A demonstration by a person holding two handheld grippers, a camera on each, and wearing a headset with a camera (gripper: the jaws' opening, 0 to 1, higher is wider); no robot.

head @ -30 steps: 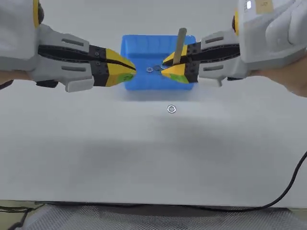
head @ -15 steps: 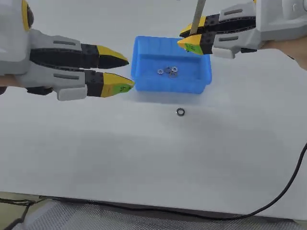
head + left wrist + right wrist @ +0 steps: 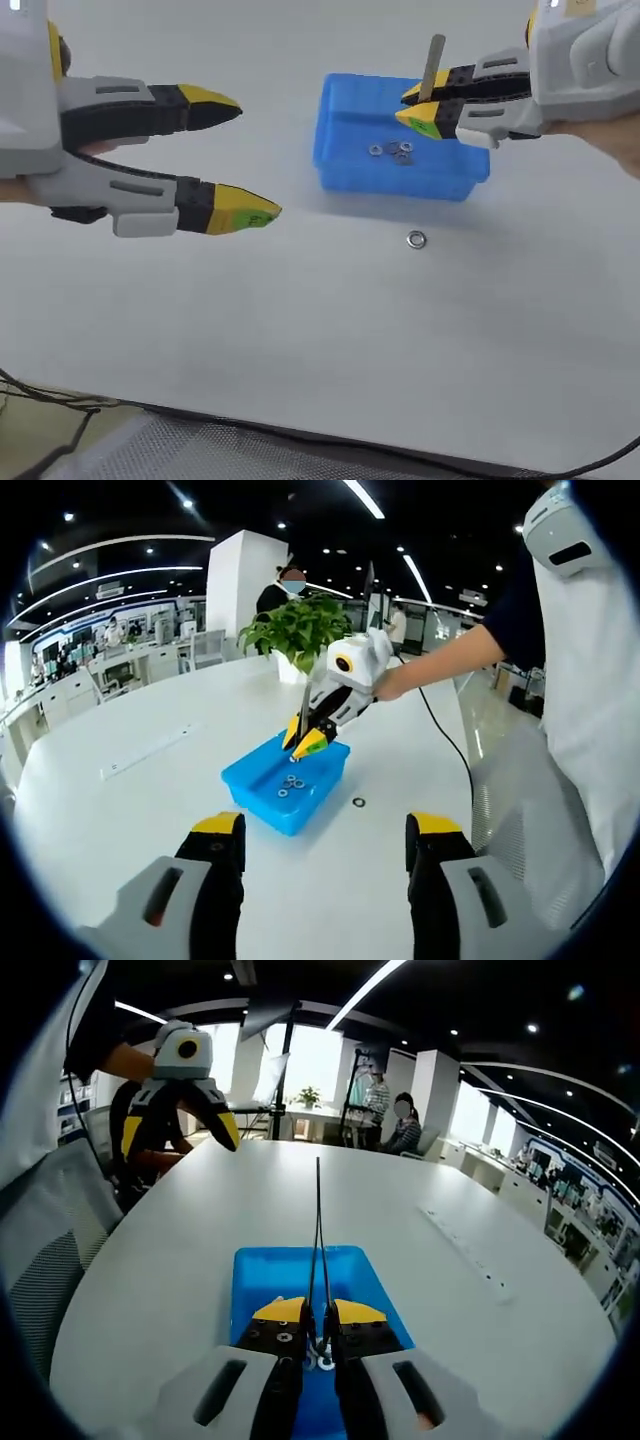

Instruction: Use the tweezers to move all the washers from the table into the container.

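A blue container (image 3: 403,150) stands on the white table and holds several washers (image 3: 391,151). One washer (image 3: 417,239) lies on the table just in front of it. My right gripper (image 3: 418,107) hovers over the container's far right part, shut on the tweezers (image 3: 433,66), which stick upward. In the right gripper view the tweezers (image 3: 318,1240) run forward between the yellow tips over the container (image 3: 262,1280). My left gripper (image 3: 240,160) is open at the left, apart from the container. The left gripper view shows the container (image 3: 286,781), the loose washer (image 3: 358,802) and the right gripper (image 3: 308,740).
The white table (image 3: 330,330) stretches wide around the container. Its front edge (image 3: 300,432) runs along the bottom with a black cable (image 3: 40,398) below. A potted plant (image 3: 296,630) and people stand far behind in the left gripper view.
My left gripper has opened wider and drawn back to the left. The right gripper with the tweezers has lifted above the container. The camera shifted, so the container sits further right.
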